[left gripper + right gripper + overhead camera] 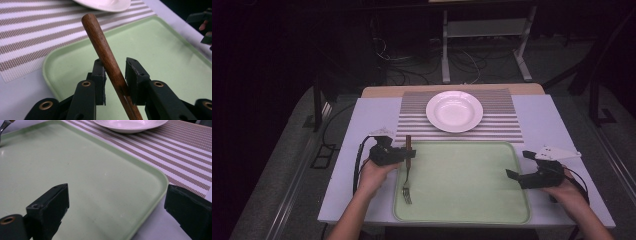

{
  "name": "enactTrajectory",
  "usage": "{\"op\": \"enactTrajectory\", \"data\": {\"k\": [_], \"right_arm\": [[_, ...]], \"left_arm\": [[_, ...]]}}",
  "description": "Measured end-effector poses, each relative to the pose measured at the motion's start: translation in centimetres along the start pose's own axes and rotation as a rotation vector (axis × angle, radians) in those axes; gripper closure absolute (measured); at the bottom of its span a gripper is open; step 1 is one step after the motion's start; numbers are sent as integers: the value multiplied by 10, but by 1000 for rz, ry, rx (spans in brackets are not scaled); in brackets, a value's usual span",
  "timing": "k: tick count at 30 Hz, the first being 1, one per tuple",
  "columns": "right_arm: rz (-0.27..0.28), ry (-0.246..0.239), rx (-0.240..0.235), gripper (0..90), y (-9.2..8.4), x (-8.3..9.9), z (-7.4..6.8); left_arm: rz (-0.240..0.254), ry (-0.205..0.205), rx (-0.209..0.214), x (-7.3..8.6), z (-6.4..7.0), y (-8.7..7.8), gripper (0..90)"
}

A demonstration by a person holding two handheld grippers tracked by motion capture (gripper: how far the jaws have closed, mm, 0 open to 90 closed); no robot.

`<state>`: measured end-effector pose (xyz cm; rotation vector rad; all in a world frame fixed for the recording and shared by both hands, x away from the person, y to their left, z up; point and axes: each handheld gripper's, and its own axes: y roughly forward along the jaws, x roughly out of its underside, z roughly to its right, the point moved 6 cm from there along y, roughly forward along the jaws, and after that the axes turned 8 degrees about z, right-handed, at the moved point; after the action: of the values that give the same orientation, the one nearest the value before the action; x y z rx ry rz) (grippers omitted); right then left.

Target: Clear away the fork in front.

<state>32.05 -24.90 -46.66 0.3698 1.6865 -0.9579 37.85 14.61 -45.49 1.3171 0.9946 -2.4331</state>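
A fork (407,172) with a dark wooden handle (100,42) lies at the left end of the pale green tray (462,180), tines toward the person. My left gripper (409,154) straddles the handle near its far end. The handle runs slantwise between the pads and leans on the right-hand pad, while a thin gap shows at the other, so the jaws stand open around it. My right gripper (518,164) rests at the tray's right edge, jaws wide apart and empty, looking across the tray (75,170).
A white plate (454,111) sits on a striped placemat (507,125) beyond the tray. The table's light top borders the tray on both sides. The dark floor behind the table holds cables and a metal stand.
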Motion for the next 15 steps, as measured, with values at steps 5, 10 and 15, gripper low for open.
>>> {"op": "enactTrajectory", "data": {"k": [5,10,15], "right_arm": [[-2,-2,-3,59,0,0,0],[-1,-4,-5,58,0,0,-1],[0,-3,-5,59,0,0,-1]], "left_arm": [[-24,-9,-4,4,-1,5,689],[-67,-49,-28,13,-7,11,684],[-92,-65,-50,18,-12,12,674]]}}
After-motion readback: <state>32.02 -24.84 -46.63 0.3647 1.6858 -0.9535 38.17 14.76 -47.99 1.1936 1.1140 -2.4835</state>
